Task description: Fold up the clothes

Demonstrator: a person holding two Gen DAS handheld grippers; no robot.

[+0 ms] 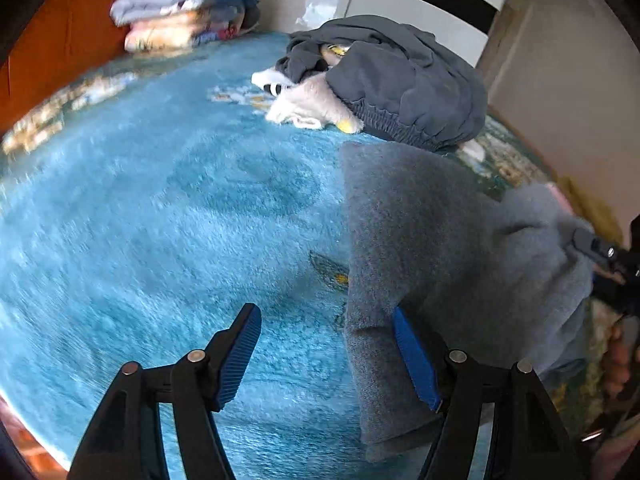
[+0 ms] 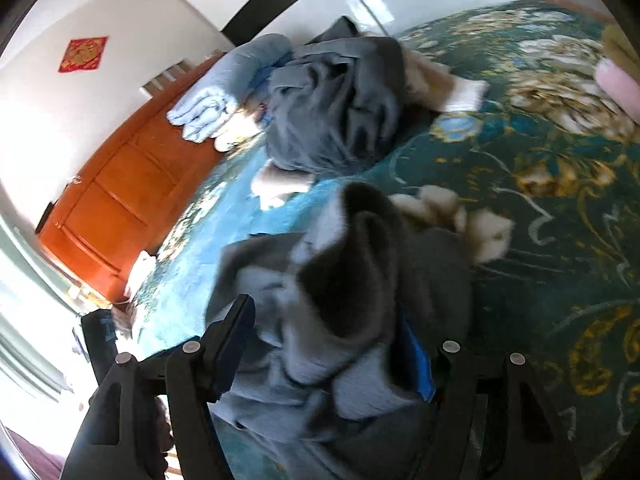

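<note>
— How is the left gripper (image 1: 326,354) held?

— It is held low and pointed forward. Its two black fingers with blue pads (image 1: 414,358) are spread wide apart. Nothing is pinched between them, though the pad on the right is touched by grey cloth.

— And the right gripper (image 2: 324,350)?

— It is also pointed forward, with its fingers (image 2: 230,344) spread wide. In the left wrist view, only a dark part of it is seen at the right edge.

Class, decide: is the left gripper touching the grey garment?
Touching. In the left wrist view, the grey garment drapes over the open left gripper, lying against its right-hand finger.
</note>
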